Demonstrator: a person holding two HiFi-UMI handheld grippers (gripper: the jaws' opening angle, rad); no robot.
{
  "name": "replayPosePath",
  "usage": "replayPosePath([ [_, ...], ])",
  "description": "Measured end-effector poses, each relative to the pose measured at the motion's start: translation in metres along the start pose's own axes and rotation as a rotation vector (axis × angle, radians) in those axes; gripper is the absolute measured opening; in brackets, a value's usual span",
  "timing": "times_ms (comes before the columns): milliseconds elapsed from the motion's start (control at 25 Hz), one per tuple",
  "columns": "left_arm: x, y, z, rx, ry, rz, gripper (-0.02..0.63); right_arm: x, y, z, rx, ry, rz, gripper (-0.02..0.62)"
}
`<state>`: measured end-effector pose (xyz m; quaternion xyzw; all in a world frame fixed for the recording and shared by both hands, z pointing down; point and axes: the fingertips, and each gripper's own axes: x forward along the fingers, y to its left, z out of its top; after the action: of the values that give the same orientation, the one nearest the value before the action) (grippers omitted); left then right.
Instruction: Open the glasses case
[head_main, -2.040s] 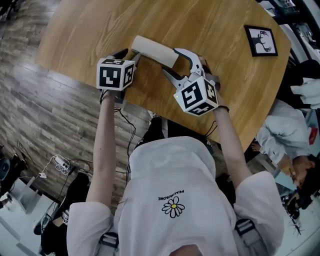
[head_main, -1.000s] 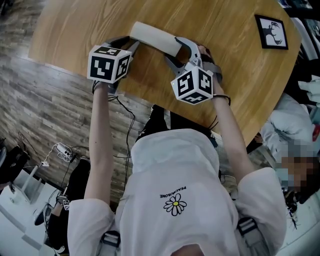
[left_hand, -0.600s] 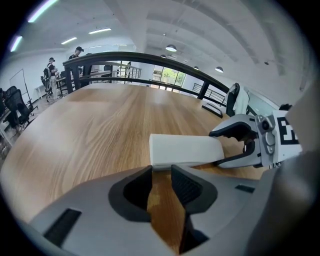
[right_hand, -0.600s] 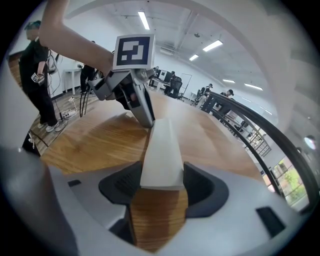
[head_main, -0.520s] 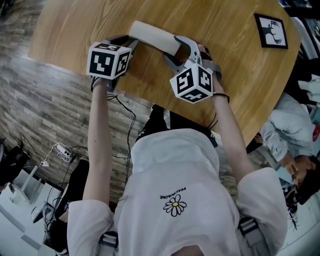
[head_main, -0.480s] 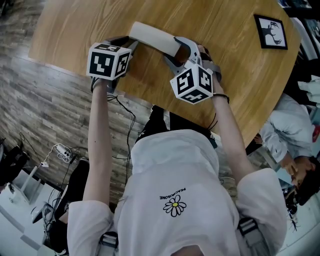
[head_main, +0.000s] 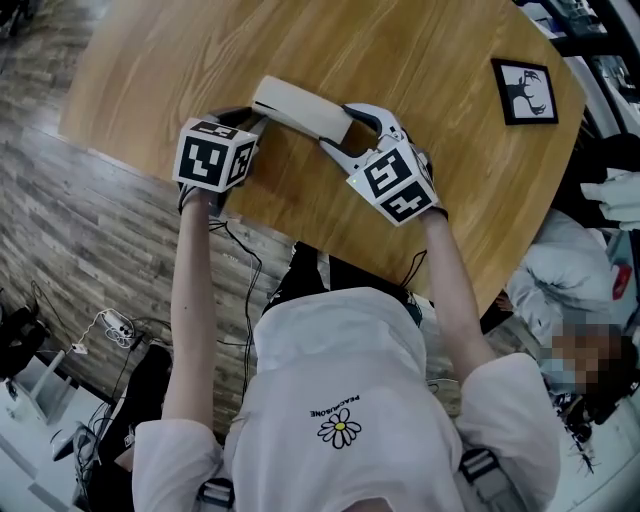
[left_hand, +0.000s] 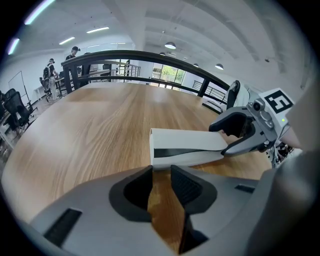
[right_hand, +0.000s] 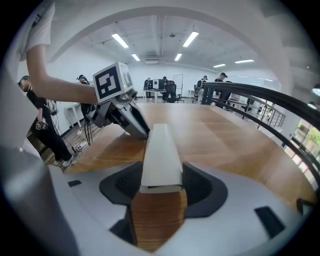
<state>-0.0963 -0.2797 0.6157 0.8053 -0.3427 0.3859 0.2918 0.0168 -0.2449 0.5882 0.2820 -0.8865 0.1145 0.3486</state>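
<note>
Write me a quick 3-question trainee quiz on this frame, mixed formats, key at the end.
1. Multiple choice: which gripper has the white oblong glasses case between its jaws? A) left gripper B) right gripper C) both D) neither
2. True or false: the small black-framed picture lies between the two grippers.
3. Short answer: what shows in the gap between the left gripper's jaws?
Key: 1. B, pads closed on one end of the case. 2. False: the picture lies apart, off to the right near the edge of the round wooden table. 3. Bare table wood. The jaws, which have just been closing a little, stand apart with the case's end just past their tips.
</note>
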Motion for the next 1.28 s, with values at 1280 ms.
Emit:
replayPosePath([
  [1280,-0.009,0.003,0.015,-0.024,-0.089,0.063,0.14,-0.026,-0.056,0.026,-0.013,-0.072,-0.377,0.205],
])
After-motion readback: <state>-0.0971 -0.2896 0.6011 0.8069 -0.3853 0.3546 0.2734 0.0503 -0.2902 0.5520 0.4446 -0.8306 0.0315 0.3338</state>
